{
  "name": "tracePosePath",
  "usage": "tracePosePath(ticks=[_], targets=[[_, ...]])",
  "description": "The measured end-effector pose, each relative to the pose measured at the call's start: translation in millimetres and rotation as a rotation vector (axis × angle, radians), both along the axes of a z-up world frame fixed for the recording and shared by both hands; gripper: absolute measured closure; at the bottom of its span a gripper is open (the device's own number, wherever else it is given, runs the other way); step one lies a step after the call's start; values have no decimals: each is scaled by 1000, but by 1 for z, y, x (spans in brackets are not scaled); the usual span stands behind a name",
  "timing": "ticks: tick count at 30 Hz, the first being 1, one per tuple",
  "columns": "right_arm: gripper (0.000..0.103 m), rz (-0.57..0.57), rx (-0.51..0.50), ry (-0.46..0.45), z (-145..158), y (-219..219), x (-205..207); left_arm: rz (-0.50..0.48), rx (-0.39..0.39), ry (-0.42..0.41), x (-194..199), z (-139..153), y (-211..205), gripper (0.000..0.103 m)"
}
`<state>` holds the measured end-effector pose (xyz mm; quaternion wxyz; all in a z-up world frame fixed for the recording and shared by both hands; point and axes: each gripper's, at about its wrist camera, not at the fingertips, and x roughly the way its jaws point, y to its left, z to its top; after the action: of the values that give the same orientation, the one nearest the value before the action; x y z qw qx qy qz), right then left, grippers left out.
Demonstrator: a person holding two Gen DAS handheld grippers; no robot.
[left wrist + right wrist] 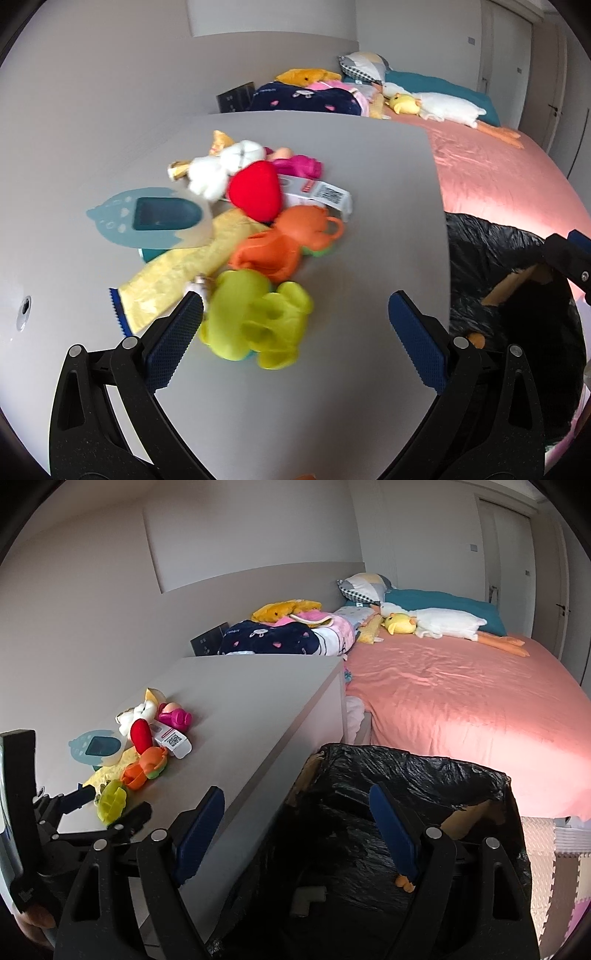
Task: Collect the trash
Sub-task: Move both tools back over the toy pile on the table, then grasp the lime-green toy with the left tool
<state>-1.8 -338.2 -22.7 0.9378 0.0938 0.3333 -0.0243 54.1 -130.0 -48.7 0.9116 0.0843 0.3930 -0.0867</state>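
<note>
Nearest the left wrist camera, the left hand-held gripper (295, 325) is seen with its jaws apart and empty, the lime-green toy (255, 321) lying between them on the grey counter (388, 221). Beyond it, toward the counter's middle, an orange toy (291, 240), a red plush (255, 190) and a white plush (221, 166) are piled. Off the counter's right edge, the right hand-held gripper (297, 825) is held apart and empty over the black-lined trash bin (424, 775).

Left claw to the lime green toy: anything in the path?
Nothing visible. The left claw is open on the near side of the lime green toy, the nearest piece of the pile; its left finger is already beside it.
</note>
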Motion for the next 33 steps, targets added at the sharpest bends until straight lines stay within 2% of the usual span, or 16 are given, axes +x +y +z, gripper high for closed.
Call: tracePosePath(ticks=[3,8,10,12,24,33], targets=[[22,7,7,6,-3,4,4,11,2,4,3,-1,9,9],[22,35,8,14,-7,14,10,38,-22,52,13,-10,20,30],[22,47,10,17,-8,17,14,47,-34,48,14,-9,25,39],[22,59,11,18,-9,22,18,46,-45,42,14,-8,28,44],[22,175,33,24,-10,66,42,51,-106,22,-8,5,69,46],[22,268,47,66,-20,111,60,51,-145,-1,-19,14,106,58]])
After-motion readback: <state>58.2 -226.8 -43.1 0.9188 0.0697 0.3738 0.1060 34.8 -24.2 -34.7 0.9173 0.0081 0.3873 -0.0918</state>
